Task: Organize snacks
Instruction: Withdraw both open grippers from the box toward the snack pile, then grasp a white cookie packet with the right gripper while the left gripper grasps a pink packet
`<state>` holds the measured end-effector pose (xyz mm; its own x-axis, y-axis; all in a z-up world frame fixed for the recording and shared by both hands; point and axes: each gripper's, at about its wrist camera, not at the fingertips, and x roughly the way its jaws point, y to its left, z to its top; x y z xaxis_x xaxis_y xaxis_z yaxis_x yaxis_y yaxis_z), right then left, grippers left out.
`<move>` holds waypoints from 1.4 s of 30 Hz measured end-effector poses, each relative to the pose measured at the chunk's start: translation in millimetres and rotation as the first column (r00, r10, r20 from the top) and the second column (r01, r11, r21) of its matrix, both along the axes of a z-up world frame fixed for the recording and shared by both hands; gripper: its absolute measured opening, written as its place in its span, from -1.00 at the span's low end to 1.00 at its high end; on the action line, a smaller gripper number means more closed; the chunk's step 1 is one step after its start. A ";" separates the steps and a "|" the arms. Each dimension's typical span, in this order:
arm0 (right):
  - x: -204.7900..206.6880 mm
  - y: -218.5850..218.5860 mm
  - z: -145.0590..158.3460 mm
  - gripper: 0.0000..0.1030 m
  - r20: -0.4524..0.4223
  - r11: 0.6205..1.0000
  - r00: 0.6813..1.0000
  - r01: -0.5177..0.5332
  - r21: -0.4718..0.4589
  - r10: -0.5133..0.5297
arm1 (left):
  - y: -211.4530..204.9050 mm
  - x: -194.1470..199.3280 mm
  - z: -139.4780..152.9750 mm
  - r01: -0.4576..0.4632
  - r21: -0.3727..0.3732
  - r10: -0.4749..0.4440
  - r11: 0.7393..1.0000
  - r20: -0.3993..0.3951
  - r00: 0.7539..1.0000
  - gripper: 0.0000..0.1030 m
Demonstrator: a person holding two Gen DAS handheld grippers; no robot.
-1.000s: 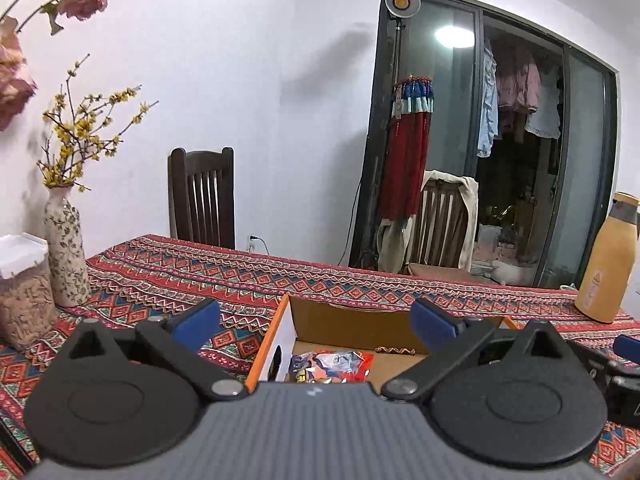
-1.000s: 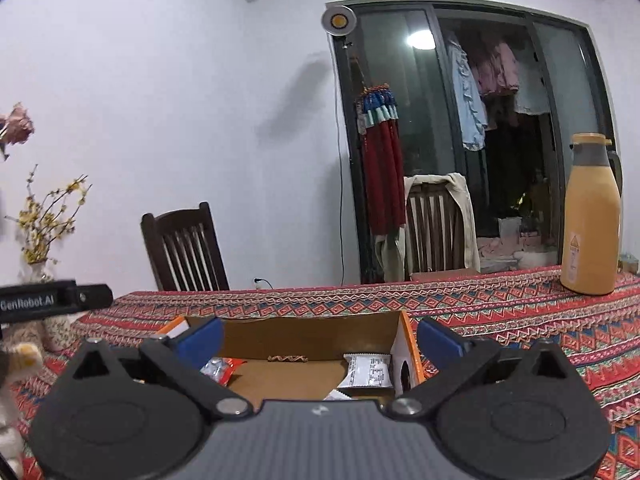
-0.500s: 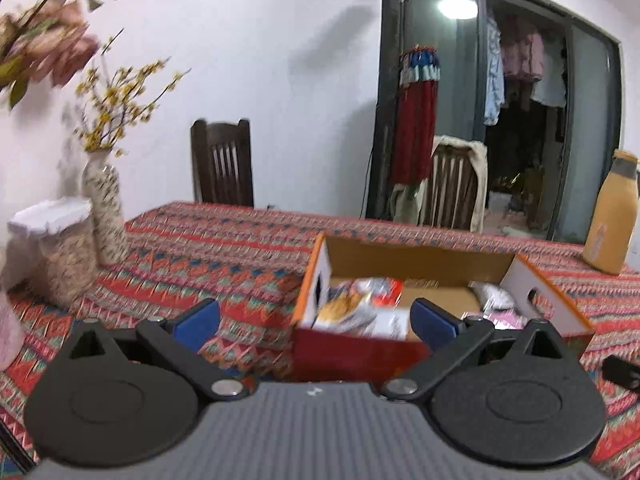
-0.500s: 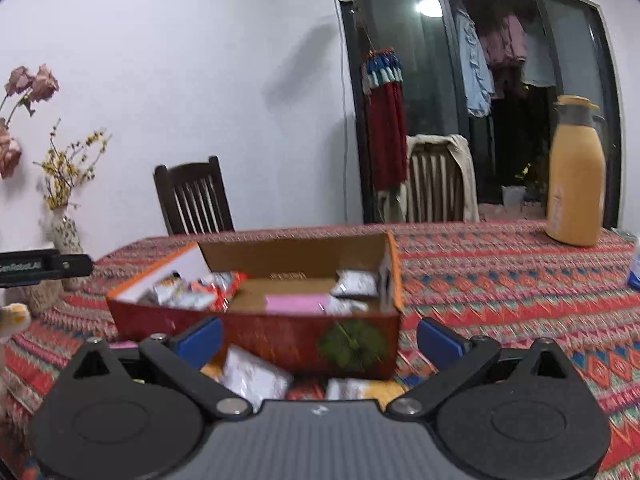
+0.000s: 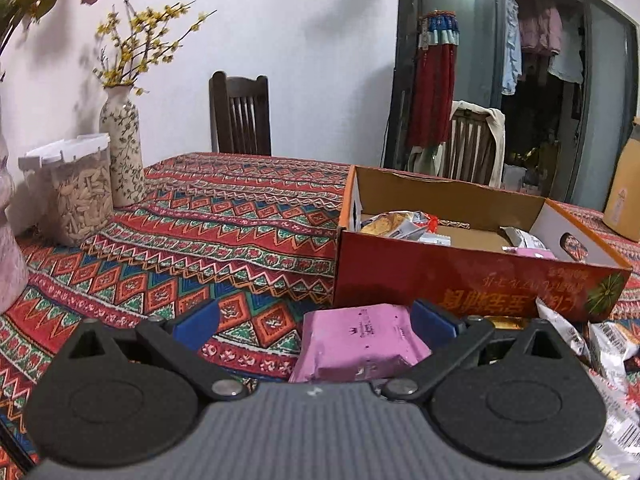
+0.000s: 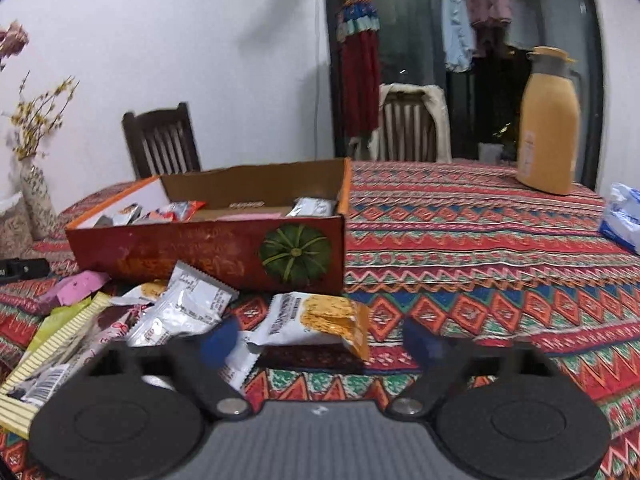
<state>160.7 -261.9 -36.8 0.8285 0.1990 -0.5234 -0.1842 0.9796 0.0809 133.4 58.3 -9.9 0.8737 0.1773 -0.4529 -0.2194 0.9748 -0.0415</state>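
Left claw (image 5: 314, 322) agape, pink packet (image 5: 358, 342) between fingers.

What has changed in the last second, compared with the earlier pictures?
Both grippers pulled back from above the cardboard box and tilted down, so the loose packets in front of it came into view. The open left gripper now has the pink packet between its fingers; the open right gripper faces the cracker packet. Neither took hold of anything. The box, vase and thermos stayed in place.
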 end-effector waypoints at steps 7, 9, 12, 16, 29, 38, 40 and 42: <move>39.4 12.1 -4.8 0.41 -0.064 1.000 0.998 -0.002 -0.013 0.001 | 0.1 1.4 -4.2 0.014 -0.009 -0.014 1.000 0.011 1.000 1.00; 49.8 15.4 -9.0 0.41 -0.088 0.999 0.996 0.015 -0.030 -0.018 | 3.1 2.4 -4.6 0.019 -0.027 -0.019 0.999 0.007 1.000 1.00; 59.5 17.1 -22.6 0.43 -0.139 0.998 0.990 0.024 -0.049 -0.031 | 5.3 2.7 -5.4 0.027 -0.046 -0.027 0.999 0.005 1.000 1.00; 54.1 22.9 -23.8 0.24 -0.112 0.997 0.994 0.004 -0.082 -0.013 | 7.6 4.3 -6.8 0.042 -0.071 -0.042 0.997 -0.005 0.999 1.00; 13.2 23.6 -3.3 0.05 0.151 0.995 0.987 0.061 -0.074 -0.049 | 7.1 4.6 -6.2 0.030 -0.074 -0.031 0.997 -0.014 0.999 1.00; 8.4 18.2 -0.8 0.06 0.176 0.998 0.984 0.046 -0.038 -0.039 | -5.5 22.3 6.6 0.048 -0.010 -0.049 0.999 -0.118 0.992 1.00; 8.5 16.5 -1.0 0.06 0.175 0.999 0.984 0.041 -0.028 -0.035 | -8.6 30.5 8.8 0.046 0.002 -0.045 0.999 -0.139 0.989 1.00; 9.0 16.7 -1.0 0.06 0.172 0.999 0.985 0.034 -0.027 -0.029 | -13.2 41.3 10.1 0.048 0.014 -0.045 0.999 -0.159 0.986 1.00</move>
